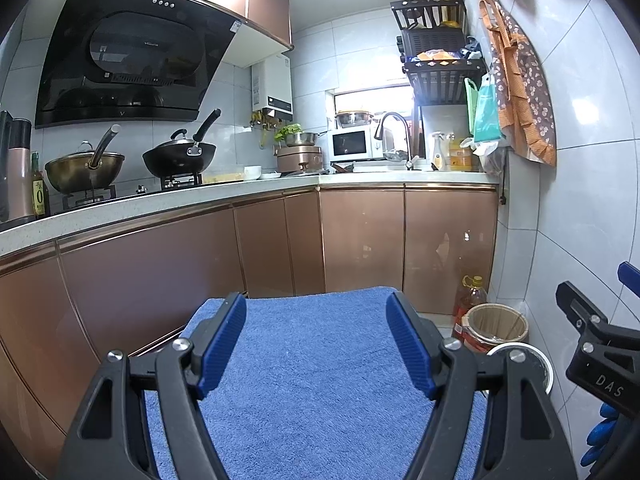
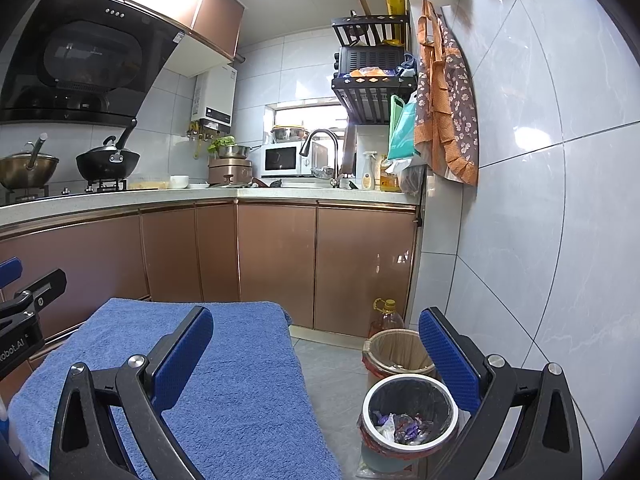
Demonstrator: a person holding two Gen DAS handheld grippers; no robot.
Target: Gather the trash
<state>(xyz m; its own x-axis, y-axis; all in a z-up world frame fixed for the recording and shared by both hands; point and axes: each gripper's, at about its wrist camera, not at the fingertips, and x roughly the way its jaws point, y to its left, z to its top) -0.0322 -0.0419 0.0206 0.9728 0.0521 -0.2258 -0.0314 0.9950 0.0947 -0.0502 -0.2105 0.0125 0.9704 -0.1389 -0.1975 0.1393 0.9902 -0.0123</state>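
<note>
Left gripper (image 1: pixel 316 344): wide apart, nothing held, above blue towel (image 1: pixel 320 380).
Right gripper (image 2: pixel 316 364): wide apart, nothing held.
Trash bin (image 2: pixel 410 414): lower right, crumpled wrappers (image 2: pixel 404 426) inside.

1. The blue towel (image 1: pixel 312 380) runs off the bottom edge in both views, so its near end is unseen.
2. In the left wrist view, the white-rimmed bin (image 1: pixel 538 364) at lower right is mostly hidden behind the left tool (image 1: pixel 316 344).
3. The other tool (image 1: pixel 596 344) is cut off by the right edge there.
4. The crumpled contents of the bin (image 2: pixel 404 426) are too small to identify.
</note>
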